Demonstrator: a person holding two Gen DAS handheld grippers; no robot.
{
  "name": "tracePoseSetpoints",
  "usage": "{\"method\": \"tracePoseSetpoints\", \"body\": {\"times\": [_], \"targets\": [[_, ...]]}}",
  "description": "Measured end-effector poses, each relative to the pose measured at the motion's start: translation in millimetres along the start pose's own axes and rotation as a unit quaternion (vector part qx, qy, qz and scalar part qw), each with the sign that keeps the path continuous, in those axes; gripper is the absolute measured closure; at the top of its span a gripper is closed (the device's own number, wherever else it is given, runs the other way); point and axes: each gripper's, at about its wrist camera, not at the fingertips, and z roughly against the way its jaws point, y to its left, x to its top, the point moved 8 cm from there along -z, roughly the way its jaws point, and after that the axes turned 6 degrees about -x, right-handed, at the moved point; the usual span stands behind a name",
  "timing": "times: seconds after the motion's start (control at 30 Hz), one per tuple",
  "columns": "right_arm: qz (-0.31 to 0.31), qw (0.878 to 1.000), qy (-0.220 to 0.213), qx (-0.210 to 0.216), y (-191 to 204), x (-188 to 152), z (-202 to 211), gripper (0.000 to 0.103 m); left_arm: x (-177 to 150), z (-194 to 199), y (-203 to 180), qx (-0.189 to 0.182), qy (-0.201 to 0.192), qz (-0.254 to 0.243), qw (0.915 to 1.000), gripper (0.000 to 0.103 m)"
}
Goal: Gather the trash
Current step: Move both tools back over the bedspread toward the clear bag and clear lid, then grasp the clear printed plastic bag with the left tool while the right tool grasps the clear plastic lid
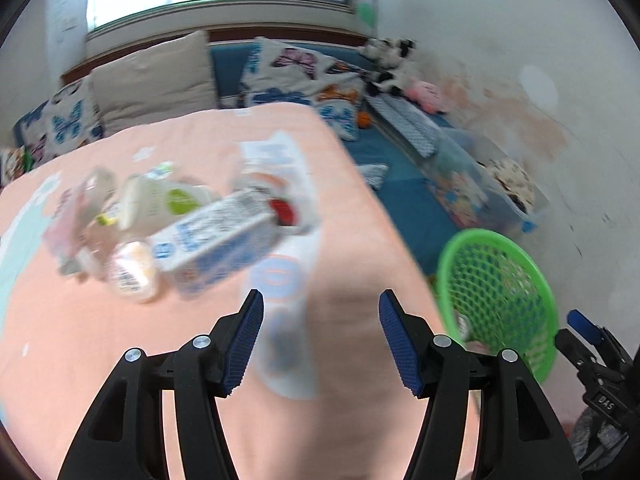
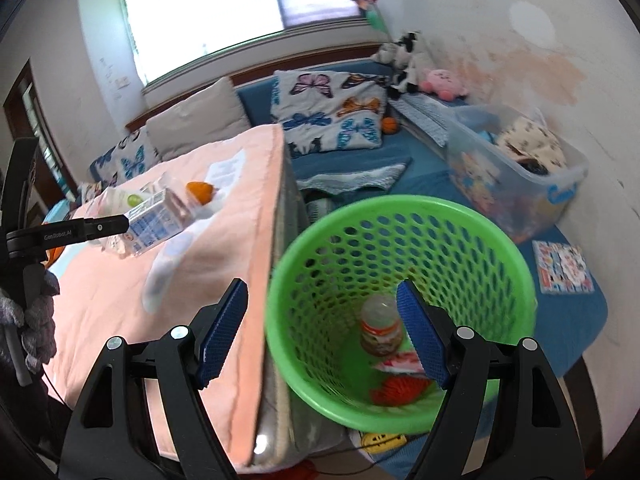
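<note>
Blurred trash pile (image 1: 168, 232) beyond left gripper's (image 1: 320, 336) spread jaws.

Count from my tongs: one green basket (image 2: 400, 216), holding one bottle (image 2: 380, 324), one red item (image 2: 396, 390) and one pink-white wrapper (image 2: 400, 362). On the bed left of the basket: one blue-white carton (image 1: 216, 236), one white bottle (image 1: 160, 200), one small cup (image 1: 130, 272).

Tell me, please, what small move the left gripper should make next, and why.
Probably move the left gripper forward and leftward toward the blue-and-white carton. Its jaws are open and empty, and the trash pile still lies ahead on the pink bedcover. The green basket already holds some pieces, and the right gripper is open over it.
</note>
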Motion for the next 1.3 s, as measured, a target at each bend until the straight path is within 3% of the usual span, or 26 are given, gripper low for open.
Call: {"method": "tracePoseSetpoints", "body": {"times": [0.23,0.37,0.57,0.8,1.3], "targets": [[0.036,0.999,0.004,0.037,43,24,-17,0.026,14,21,86,0.072,-0.024,0.053,0.9957,0.045],[0.058,0.997,0.007,0.058,70,42,-33,0.026,25,35,136,0.128,-0.035,0.075,0.9882,0.045],[0.071,0.993,0.016,0.092,106,66,-56,0.026,36,41,198,0.172,-0.034,0.108,0.9786,0.045],[0.107,0.988,0.02,0.114,157,89,-84,0.031,41,28,243,0.175,-0.021,0.135,0.9751,0.045],[0.17,0.978,0.044,0.11,228,101,-161,0.04,46,-4,276,0.135,-0.003,0.145,0.9802,0.045]]}}
